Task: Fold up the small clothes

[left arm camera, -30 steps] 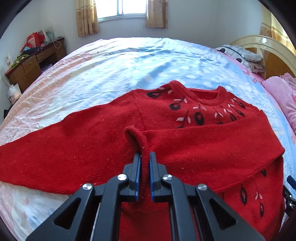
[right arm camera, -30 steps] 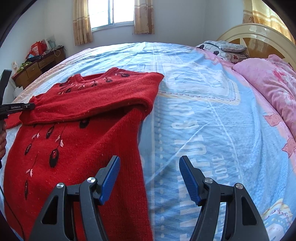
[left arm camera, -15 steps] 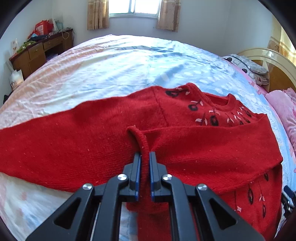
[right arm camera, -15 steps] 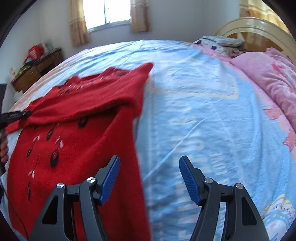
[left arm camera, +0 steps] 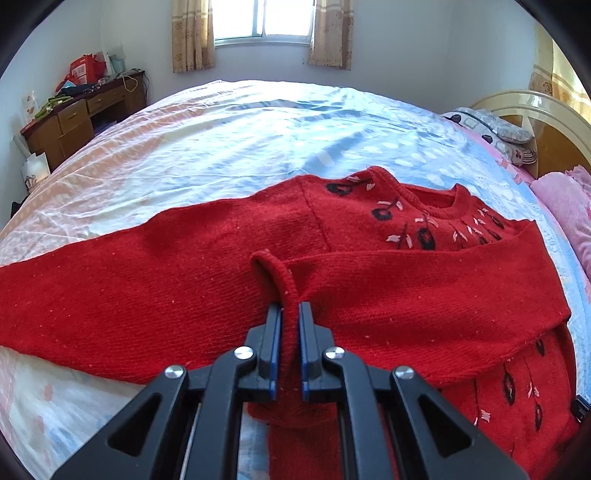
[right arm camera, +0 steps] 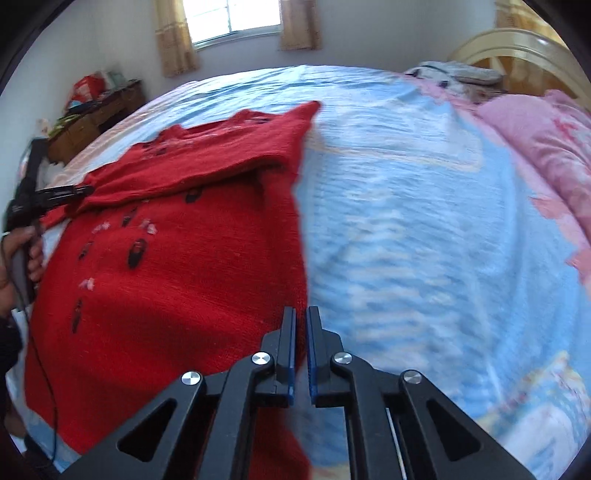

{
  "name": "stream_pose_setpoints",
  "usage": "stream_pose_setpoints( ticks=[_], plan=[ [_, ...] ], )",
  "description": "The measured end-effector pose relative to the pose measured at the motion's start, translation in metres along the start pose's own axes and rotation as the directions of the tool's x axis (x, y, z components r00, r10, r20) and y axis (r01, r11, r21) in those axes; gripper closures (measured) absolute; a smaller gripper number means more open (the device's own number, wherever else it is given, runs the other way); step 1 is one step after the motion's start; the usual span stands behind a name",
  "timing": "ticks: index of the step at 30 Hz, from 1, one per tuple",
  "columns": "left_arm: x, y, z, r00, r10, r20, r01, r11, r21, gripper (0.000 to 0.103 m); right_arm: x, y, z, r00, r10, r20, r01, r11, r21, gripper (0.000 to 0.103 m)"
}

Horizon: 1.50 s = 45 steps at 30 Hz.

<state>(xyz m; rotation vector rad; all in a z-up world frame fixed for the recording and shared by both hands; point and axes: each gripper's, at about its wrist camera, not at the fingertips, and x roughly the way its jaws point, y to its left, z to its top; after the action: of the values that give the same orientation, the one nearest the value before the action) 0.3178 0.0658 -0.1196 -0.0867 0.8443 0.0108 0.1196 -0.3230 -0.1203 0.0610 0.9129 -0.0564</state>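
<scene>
Currently the left gripper [left arm camera: 290,314] is clamped on the cuff [left arm camera: 284,291] of the red sweater [left arm camera: 221,280], jaws nearly together with a fold of knit squeezed between the blue pads. That sleeve [left arm camera: 424,302] is folded across the chest, lying over the body below the collar [left arm camera: 436,210]. Other sleeve [left arm camera: 92,295] is stretched out flat to the left on the bed sheet [left arm camera: 258,140].

Right gripper [right arm camera: 301,321] has its jaws drawn almost together, thin gap between the pads. It sits right at the sweater's side edge [right arm camera: 295,258], low on the body. Frame is motion-blurred there, so can't tell if any fabric is actually pinched.

Right wrist view also shows the left gripper [right arm camera: 86,190] at the far left holding the cuff, with the person's hand [right arm camera: 22,254] on its handle.

Sweater lies front up, black and pink embroidery showing. Pink pillow [right arm camera: 546,147] and headboard [right arm camera: 517,44] to the right; wooden desk [left arm camera: 81,114] by the far wall, window [left arm camera: 262,18] with curtains behind it.
</scene>
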Motion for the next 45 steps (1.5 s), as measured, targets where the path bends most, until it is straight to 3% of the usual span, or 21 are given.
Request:
stream_pose_setpoints(
  ticks=[5,7,8,9,14,18,20,22,23,26,28,33,37,40,43,45],
  plan=[
    [0.002,-0.009,-0.002,0.999,0.035,0.009,-0.035,0.998,0.053,0.092,0.0,0.001,0.0,1.0,-0.028,-0.006,0.028,0.999,-0.03,0.097],
    [0.002,-0.011,-0.003,0.999,0.047,0.017,-0.049,0.997,0.067,0.091,-0.002,0.007,0.006,0.998,-0.068,-0.015,0.067,0.996,-0.057,0.08],
    [0.002,-0.012,-0.004,0.998,0.052,0.021,-0.053,0.996,0.068,0.091,-0.005,0.01,0.012,0.995,-0.1,-0.005,0.1,0.993,-0.066,0.062],
    [0.002,-0.011,-0.004,0.998,0.053,0.025,-0.055,0.997,0.063,0.091,-0.011,0.014,0.02,0.994,-0.107,0.025,0.109,0.992,-0.068,0.055],
    [0.001,-0.008,-0.006,0.998,0.05,0.03,-0.051,0.998,0.041,0.089,-0.018,0.048,0.088,0.989,0.068,0.128,-0.062,0.997,-0.055,0.055],
    [0.0,-0.005,-0.008,0.998,0.045,0.032,-0.046,0.999,0.024,0.086,0.033,0.058,0.134,0.98,0.184,0.08,-0.188,0.982,0.036,0.055],
    [-0.001,-0.004,-0.009,0.999,0.041,0.035,-0.041,0.999,0.016,0.086,0.066,0.056,0.141,0.984,0.173,0.03,-0.175,0.982,0.064,0.055],
    [-0.001,-0.002,-0.01,0.999,0.033,0.036,-0.033,0.999,0.009,0.084,0.102,0.051,0.136,0.983,0.167,-0.078,-0.158,0.981,0.111,0.055],
    [-0.001,-0.002,-0.01,0.999,0.023,0.039,-0.024,1.0,0.006,0.084,0.103,0.051,0.133,0.984,0.17,-0.059,-0.163,0.981,0.106,0.055],
    [-0.007,0.003,-0.012,0.999,-0.017,0.043,0.017,1.0,-0.008,0.069,0.089,0.067,0.128,0.996,0.087,-0.037,-0.086,0.996,0.017,0.055],
    [-0.014,0.01,-0.016,0.999,-0.025,0.04,0.026,0.999,-0.031,0.051,0.077,0.081,0.131,0.997,0.078,-0.02,-0.078,0.997,-0.011,0.055],
    [-0.045,0.041,-0.031,0.997,0.03,0.066,-0.026,0.998,-0.06,0.037,0.071,0.135,0.143,0.988,0.151,0.012,-0.149,0.984,-0.1,0.055],
    [-0.062,0.076,-0.039,0.992,0.112,0.053,-0.109,0.992,-0.064,0.035,0.081,0.186,0.138,0.975,0.22,0.041,-0.212,0.966,-0.146,0.055],
    [-0.068,0.101,-0.043,0.984,0.175,0.042,-0.172,0.983,-0.07,0.035,0.09,0.222,0.132,0.952,0.306,0.02,-0.298,0.939,-0.174,0.055],
    [-0.071,0.128,-0.045,0.966,0.254,0.038,-0.251,0.965,-0.081,0.034,0.102,0.258,0.118,0.944,0.327,-0.05,-0.329,0.91,-0.252,0.055],
    [-0.069,0.151,-0.044,0.955,0.297,0.019,-0.293,0.95,-0.11,0.034,0.101,0.277,0.103,0.959,0.281,-0.019,-0.271,0.902,-0.336,0.051]
  ],
)
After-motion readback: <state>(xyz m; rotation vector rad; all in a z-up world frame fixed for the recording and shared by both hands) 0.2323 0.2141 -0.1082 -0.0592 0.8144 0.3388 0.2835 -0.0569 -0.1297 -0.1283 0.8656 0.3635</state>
